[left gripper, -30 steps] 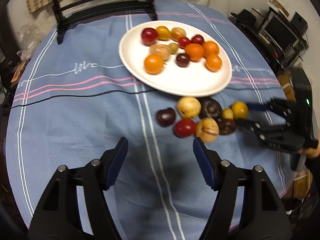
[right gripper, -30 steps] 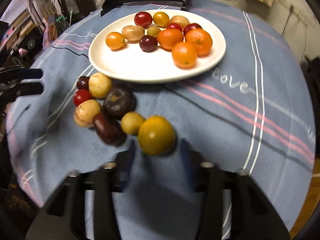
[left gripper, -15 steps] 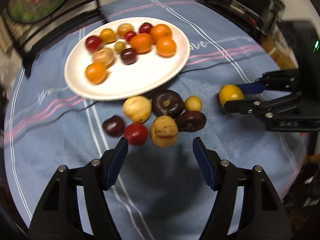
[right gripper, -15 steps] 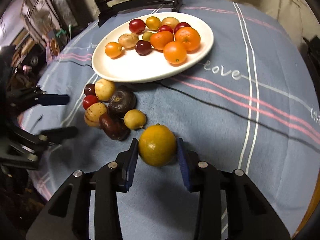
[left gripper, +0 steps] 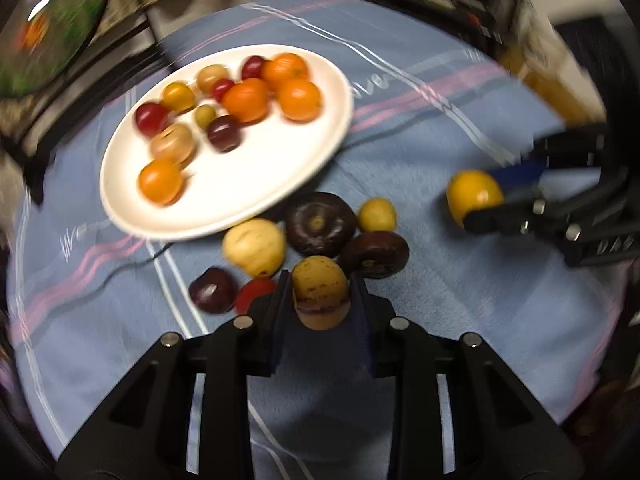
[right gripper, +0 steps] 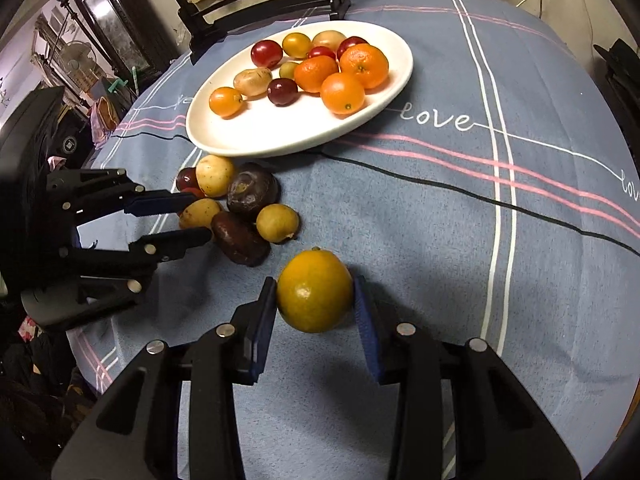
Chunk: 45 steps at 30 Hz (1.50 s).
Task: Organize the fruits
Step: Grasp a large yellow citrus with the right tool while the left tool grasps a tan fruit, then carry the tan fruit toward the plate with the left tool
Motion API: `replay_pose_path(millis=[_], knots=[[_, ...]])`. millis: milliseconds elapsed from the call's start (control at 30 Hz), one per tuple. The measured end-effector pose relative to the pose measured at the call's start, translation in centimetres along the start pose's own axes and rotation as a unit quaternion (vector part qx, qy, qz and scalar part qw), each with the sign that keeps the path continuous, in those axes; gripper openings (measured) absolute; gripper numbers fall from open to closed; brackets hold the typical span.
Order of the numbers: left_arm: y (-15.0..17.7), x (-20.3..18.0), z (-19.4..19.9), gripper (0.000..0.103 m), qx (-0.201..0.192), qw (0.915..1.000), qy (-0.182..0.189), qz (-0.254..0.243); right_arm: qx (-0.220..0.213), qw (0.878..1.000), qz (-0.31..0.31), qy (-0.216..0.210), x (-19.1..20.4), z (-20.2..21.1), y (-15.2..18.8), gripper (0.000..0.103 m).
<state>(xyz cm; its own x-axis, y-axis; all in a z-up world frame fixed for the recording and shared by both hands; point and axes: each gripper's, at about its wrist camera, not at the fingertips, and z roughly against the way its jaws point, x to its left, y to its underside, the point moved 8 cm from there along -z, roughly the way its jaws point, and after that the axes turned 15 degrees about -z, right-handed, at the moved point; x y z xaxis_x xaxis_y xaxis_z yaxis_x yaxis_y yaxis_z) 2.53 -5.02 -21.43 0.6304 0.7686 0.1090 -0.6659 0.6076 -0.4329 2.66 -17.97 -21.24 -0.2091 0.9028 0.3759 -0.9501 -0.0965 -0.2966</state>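
A white plate holds several oranges, red and yellow fruits. Below it on the blue cloth lies a loose pile: a pale yellow fruit, two dark purple ones, a small yellow one and red ones. My left gripper is shut on a tan speckled fruit at the pile's near edge; it also shows in the right wrist view. My right gripper is shut on a yellow-orange citrus, right of the pile and apart from it.
A black chair stands behind the table's far edge. Dark furniture and clutter ring the round table. Striped cloth stretches right of the plate and the pile.
My left gripper moved in on the pile and closed on the tan speckled fruit. My right gripper closed on the yellow-orange citrus and drew it away from the pile.
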Motion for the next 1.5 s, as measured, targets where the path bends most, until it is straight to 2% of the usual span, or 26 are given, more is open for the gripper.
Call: replay_pose_path(millis=[133, 233, 433, 533, 667, 767, 867, 967, 1067, 1100, 1133, 1200, 1300, 1500], knots=[[0.6, 1.6, 2.4, 0.03, -0.029, 0.9972, 0.022, 0.065, -0.009, 1.0, 0.002, -0.006, 0.7, 0.6, -0.2, 0.039], [0.7, 2.2, 4.1, 0.029, -0.047, 0.995, 0.021, 0.086, -0.016, 1.0, 0.003, -0.013, 1.4, 1.1, -0.6, 0.039], [-0.1, 3.5, 6.9, 0.027, -0.07, 0.9926, -0.006, 0.099, -0.033, 0.999, 0.019, -0.027, 3.4, 2.4, -1.5, 0.039], [-0.9, 4.5, 8.2, 0.021, -0.086, 0.9897, -0.01, 0.115, -0.05, 0.998, 0.029, -0.032, 4.5, 3.8, -2.4, 0.039], [-2.0, 6.0, 9.5, 0.02, -0.108, 0.9854, -0.012, 0.131, -0.071, 0.996, 0.036, -0.041, 5.6, 5.4, -4.0, 0.039], [-2.3, 6.9, 9.5, 0.02, -0.105, 0.9853, -0.017, 0.134, -0.08, 0.995, 0.034, -0.045, 6.1, 6.1, -5.2, 0.039], [-1.0, 7.2, 8.9, 0.021, -0.09, 0.987, -0.02, 0.131, -0.081, 0.995, 0.037, -0.048, 6.3, 6.1, -5.2, 0.039], [2.0, 6.7, 7.7, 0.031, -0.06, 0.9895, -0.014, 0.131, -0.067, 0.996, 0.035, -0.048, 5.9, 5.2, -4.3, 0.039], [6.2, 6.1, 7.6, 0.053, -0.042, 0.9902, -0.014, 0.133, -0.053, 0.997, 0.031, -0.047, 5.8, 4.5, -3.2, 0.039], [8.0, 6.4, 7.9, 0.064, -0.04, 0.9891, -0.022, 0.14, -0.048, 0.997, 0.031, -0.046, 5.7, 4.2, -2.7, 0.039], [9.4, 6.9, 8.2, 0.067, -0.039, 0.9873, -0.032, 0.15, -0.042, 0.998, 0.03, -0.047, 5.7, 3.9, -2.4, 0.039], [11.7, 7.8, 8.2, 0.067, -0.029, 0.9843, -0.04, 0.17, -0.033, 0.998, 0.028, -0.048, 5.7, 3.3, -1.8, 0.039], [13.1, 8.4, 7.6, 0.067, -0.017, 0.982, -0.044, 0.183, -0.018, 0.998, 0.028, -0.046, 6.0, 2.3, -1.4, 0.039], [10.1, 6.0, 5.3, 0.067, -0.021, 0.9916, -0.032, 0.124, -0.008, 0.998, 0.039, -0.047, 7.4, 1.6, -1.3, 0.039]])
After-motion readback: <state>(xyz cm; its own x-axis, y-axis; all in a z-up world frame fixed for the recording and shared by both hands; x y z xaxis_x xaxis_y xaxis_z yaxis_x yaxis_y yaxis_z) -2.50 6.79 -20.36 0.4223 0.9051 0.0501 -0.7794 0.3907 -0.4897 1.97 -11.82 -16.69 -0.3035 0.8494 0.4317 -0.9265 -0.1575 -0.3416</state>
